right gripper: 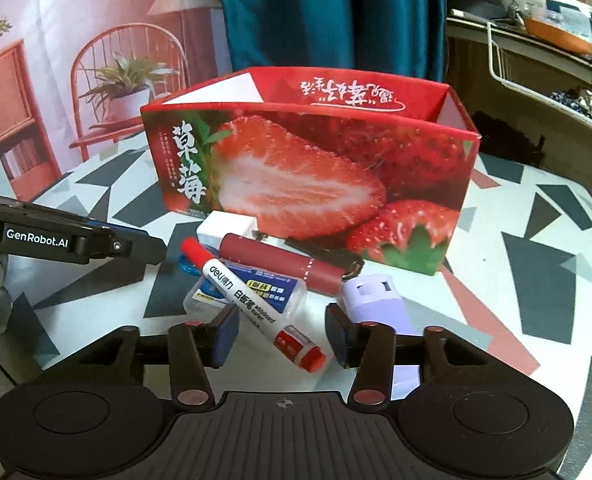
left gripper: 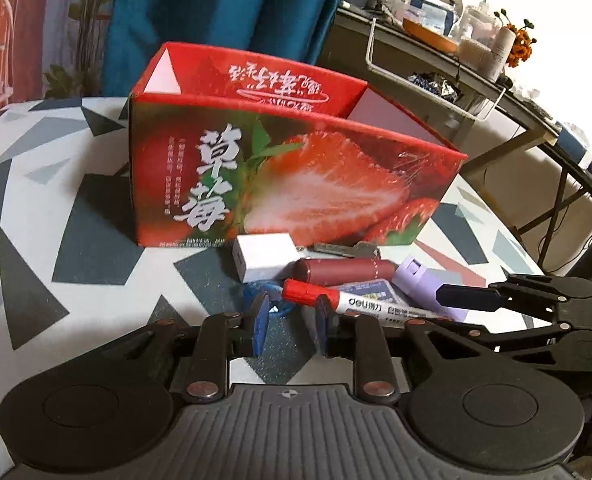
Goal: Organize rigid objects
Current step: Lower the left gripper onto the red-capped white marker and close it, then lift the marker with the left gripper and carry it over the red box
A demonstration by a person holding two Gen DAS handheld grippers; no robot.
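Both the left gripper (left gripper: 287, 312) and right gripper (right gripper: 281, 338) are hovering with jaws parted and empty, straddling the marker (right gripper: 255, 304) (its ends), which should be gripped squarely before lifting into the box (right gripper: 308, 168).

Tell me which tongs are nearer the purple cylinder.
Right. The right tongs have one finger right beside the purple cylinder, straddling the whiteboard marker. The left tongs sit at the marker's red cap end, farther from it.
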